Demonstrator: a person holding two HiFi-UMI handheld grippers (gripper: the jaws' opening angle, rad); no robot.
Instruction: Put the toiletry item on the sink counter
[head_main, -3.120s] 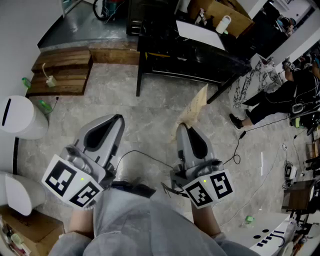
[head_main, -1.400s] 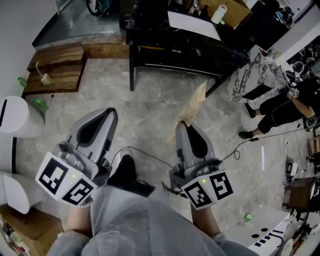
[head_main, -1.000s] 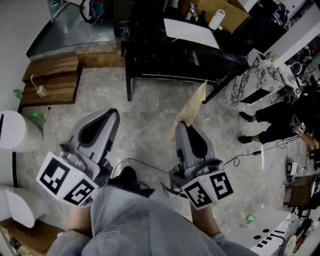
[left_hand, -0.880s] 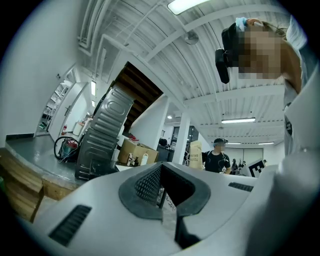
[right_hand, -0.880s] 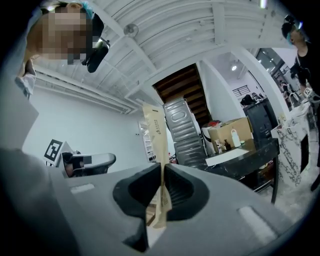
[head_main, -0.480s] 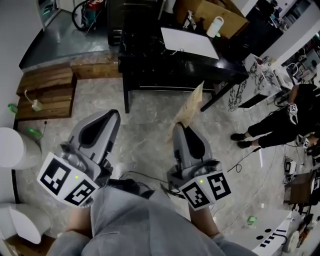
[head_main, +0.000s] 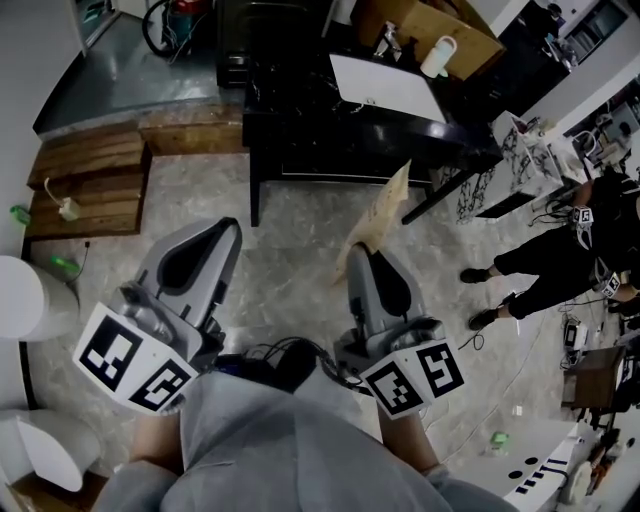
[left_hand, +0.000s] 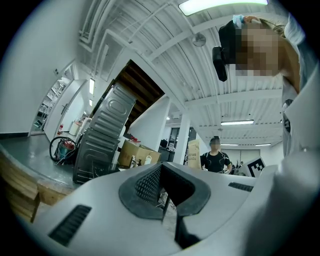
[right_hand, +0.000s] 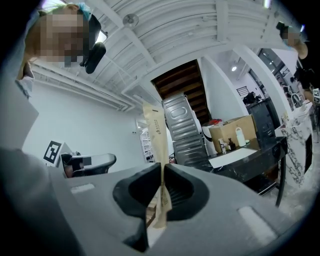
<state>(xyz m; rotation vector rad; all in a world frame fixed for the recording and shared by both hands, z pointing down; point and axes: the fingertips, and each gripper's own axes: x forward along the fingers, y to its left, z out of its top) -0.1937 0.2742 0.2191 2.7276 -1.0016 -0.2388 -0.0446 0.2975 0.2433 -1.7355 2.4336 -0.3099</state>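
The toiletry item is a flat brown paper packet (head_main: 384, 208) with print on it. It sticks up and forward out of my right gripper (head_main: 361, 252), which is shut on its lower end. In the right gripper view the packet (right_hand: 155, 131) stands upright, pinched between the two dark pads of that gripper (right_hand: 163, 169). My left gripper (head_main: 229, 228) is held beside it, shut with nothing in it; in its own view the left gripper (left_hand: 163, 169) has its jaws together. Ahead stands a black counter (head_main: 300, 130) with a white rectangular panel (head_main: 385, 88) on top.
A cardboard box (head_main: 428, 22) and a white bottle (head_main: 438, 56) sit at the counter's far side. Wooden steps (head_main: 85, 175) lie at the left, with white rounded fixtures (head_main: 20, 296) near them. A person in black (head_main: 565, 250) stands at the right. Cables trail over the marble floor (head_main: 290, 250).
The view has shifted forward, so the black counter and its white panel are closer. Both grippers keep their pose, and the packet stays in the right one.
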